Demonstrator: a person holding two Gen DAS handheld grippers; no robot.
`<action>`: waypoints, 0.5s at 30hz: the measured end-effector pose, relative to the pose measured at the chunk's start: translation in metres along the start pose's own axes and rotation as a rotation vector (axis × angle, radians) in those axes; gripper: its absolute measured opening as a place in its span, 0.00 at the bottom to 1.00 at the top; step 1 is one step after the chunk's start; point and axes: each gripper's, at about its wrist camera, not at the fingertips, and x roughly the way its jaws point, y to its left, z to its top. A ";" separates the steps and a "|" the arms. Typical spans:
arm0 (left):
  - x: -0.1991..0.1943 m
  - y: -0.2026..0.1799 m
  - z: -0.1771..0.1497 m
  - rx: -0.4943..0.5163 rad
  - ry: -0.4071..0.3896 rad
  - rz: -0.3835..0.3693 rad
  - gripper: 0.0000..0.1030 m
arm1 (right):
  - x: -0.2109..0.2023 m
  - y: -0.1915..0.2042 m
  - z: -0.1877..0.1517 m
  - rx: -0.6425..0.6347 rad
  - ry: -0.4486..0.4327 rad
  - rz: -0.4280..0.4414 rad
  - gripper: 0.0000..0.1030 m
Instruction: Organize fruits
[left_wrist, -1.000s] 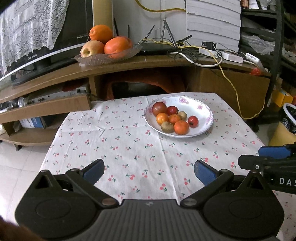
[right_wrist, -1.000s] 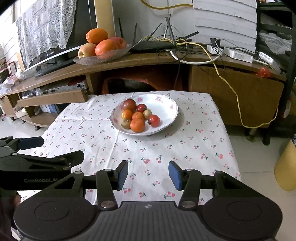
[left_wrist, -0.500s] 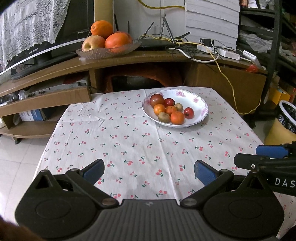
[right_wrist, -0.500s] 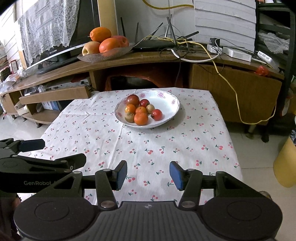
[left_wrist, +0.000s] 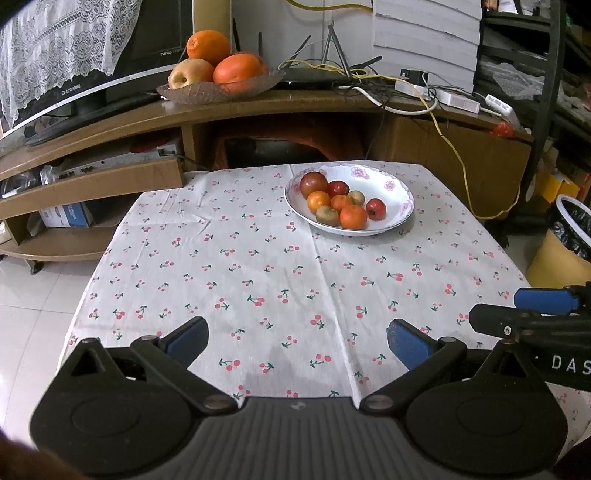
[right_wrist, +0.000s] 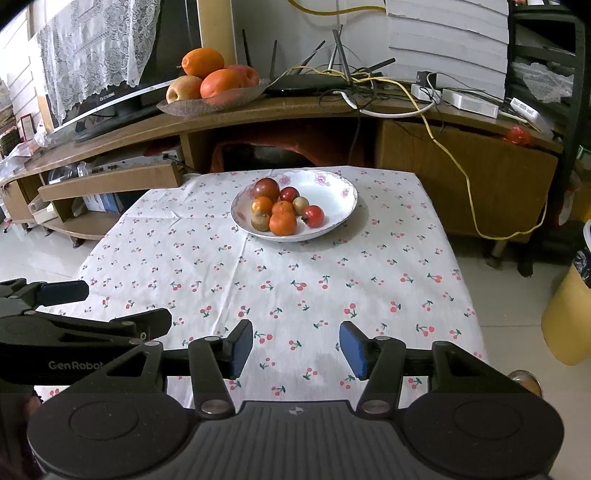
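Note:
A white flowered bowl (left_wrist: 397, 216) stands at the far side of the cherry-print tablecloth (left_wrist: 258, 280) and holds several small fruits: oranges, red ones and brown kiwis. It also shows in the right wrist view (right_wrist: 332, 221). My left gripper (left_wrist: 297, 338) is open and empty over the near edge of the table. My right gripper (right_wrist: 296, 347) is open and empty, level with the left one on its right. Both are well short of the bowl.
A wooden TV cabinet (left_wrist: 258, 107) behind the table carries a glass dish of large oranges and an apple (left_wrist: 218, 74), a TV, a router and tangled cables. A yellow bin (left_wrist: 565, 251) stands on the floor at right.
Both grippers have drawn back and risen, so the bowl looks smaller and farther. Both stay open and empty.

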 end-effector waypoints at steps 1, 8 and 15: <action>0.000 0.000 0.000 -0.002 0.000 -0.001 1.00 | 0.000 0.000 -0.001 0.001 0.002 -0.001 0.51; -0.001 -0.001 -0.004 0.000 0.007 0.011 1.00 | -0.004 0.004 -0.005 -0.002 0.003 0.005 0.52; -0.003 -0.003 -0.006 0.009 0.007 0.017 1.00 | -0.004 0.005 -0.007 -0.004 0.006 0.002 0.52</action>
